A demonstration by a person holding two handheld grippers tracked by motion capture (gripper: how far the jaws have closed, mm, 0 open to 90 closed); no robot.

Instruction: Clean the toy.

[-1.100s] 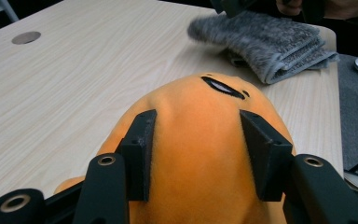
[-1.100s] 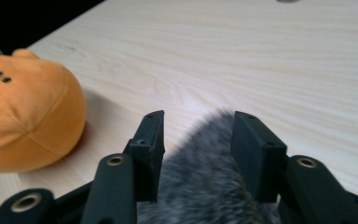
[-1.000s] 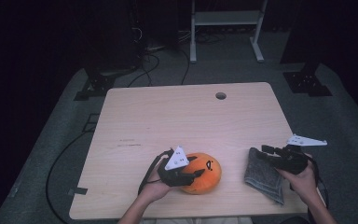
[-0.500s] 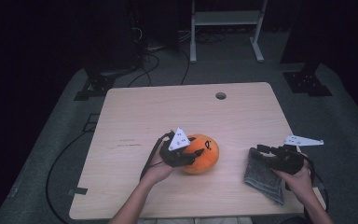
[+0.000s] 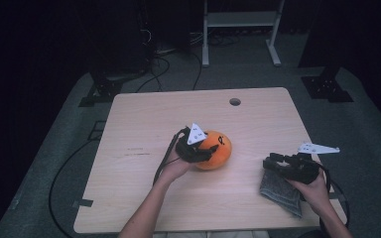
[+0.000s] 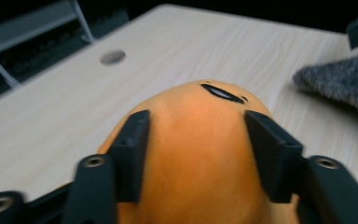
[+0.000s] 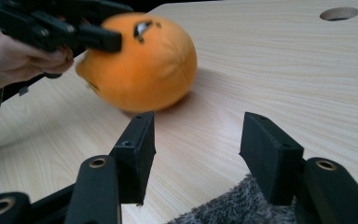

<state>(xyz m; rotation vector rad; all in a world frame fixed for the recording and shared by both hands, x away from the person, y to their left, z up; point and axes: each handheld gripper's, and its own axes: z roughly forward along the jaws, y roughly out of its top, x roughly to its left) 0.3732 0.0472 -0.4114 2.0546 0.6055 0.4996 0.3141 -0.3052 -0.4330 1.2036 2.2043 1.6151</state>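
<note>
Since the earlier frame, your left gripper and the orange plush ball have shifted up the wooden table, away from you, toward its middle. Your left jaws have just been opening; the plush ball sits between them, its sides against both pads in the left gripper view, so whether they still press you cannot tell. Your right gripper hovers over the grey fuzzy cloth near the table's right edge, its jaws having just been opening, now wide with nothing between them. Ball and cloth lie well apart.
</note>
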